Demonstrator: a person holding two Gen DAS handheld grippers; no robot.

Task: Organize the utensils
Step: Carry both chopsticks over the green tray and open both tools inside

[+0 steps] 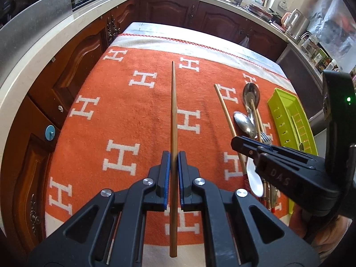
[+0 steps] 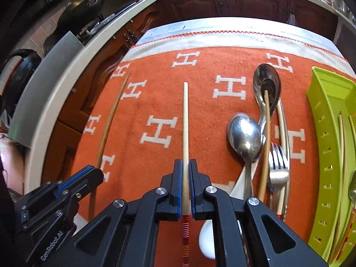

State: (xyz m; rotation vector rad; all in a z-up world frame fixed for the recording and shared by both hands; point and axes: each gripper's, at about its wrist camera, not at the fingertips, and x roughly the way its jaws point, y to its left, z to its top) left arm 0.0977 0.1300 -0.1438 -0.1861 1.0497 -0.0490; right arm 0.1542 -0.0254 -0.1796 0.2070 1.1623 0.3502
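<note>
My left gripper (image 1: 174, 155) is shut on a brown wooden chopstick (image 1: 173, 111), held above the orange cloth and pointing away from me. My right gripper (image 2: 185, 164) is shut on a pale chopstick (image 2: 185, 122) with a red-striped end. The right wrist view shows the left gripper (image 2: 96, 174) at lower left with its brown chopstick (image 2: 111, 120). Right of the pale chopstick is a pile of two metal spoons (image 2: 244, 138), a fork (image 2: 278, 162), a white spoon (image 2: 207, 240) and more chopsticks. A lime-green tray (image 2: 322, 133) at far right holds chopsticks and a spoon.
An orange blanket with white H letters (image 1: 120, 160) covers the table. Dark wooden cabinets (image 1: 73, 66) and a pale countertop (image 1: 33, 66) run close along the left and far sides. Kettles and jars (image 1: 296, 22) crowd the counter at the back right.
</note>
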